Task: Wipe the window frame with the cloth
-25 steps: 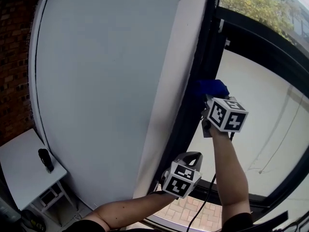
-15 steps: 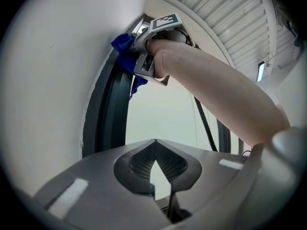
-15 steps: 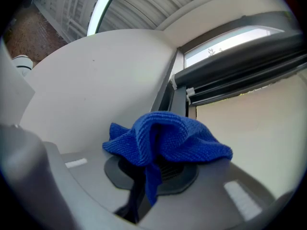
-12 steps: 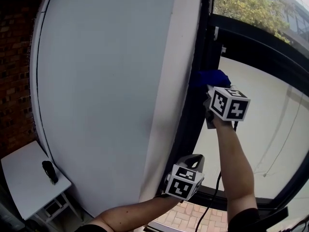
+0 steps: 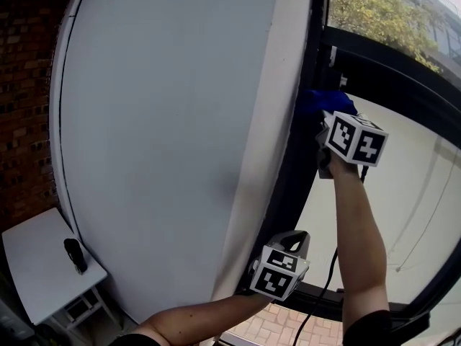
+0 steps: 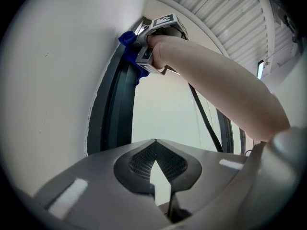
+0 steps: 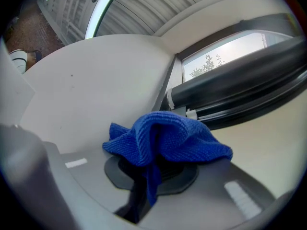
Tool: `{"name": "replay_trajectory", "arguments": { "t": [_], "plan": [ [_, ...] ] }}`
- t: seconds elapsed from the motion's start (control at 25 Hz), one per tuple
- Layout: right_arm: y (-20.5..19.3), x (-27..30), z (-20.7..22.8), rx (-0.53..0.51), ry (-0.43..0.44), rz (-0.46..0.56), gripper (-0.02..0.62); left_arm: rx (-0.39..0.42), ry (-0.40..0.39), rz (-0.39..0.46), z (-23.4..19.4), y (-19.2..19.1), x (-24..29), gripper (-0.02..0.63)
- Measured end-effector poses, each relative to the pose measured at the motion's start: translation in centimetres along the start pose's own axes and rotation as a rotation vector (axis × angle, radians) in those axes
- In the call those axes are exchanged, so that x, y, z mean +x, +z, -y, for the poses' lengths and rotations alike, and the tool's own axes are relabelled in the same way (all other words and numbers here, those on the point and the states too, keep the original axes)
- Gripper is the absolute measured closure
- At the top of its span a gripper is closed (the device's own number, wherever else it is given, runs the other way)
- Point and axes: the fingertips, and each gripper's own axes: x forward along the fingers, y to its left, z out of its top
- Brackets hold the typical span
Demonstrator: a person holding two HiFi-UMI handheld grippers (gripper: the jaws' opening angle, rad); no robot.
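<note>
Right gripper view: right gripper's [image 7: 152, 175] fingers [image 7: 184, 181] pinch cloth [image 7: 165, 138] at window frame [image 7: 235, 90]; left gripper's [image 6: 156, 157] fingers [image 6: 133, 166] pressed together.

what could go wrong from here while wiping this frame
The cloth is pinched by only one fold in the right gripper, with the rest bunched loose, so dragging it along the frame might pull it free. The cable hanging from that gripper could snag on the frame's lower bar.
</note>
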Motion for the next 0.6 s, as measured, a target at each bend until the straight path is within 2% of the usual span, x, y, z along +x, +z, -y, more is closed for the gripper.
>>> {"name": "replay_trajectory", "arguments": {
  "t": [0.6],
  "plan": [
    [5.5, 2.2, 2.4, -0.014, -0.073, 0.060, 0.545, 0.030, -0.012, -0.001, -0.2, 0.1, -0.3, 0.614]
  ]
}}
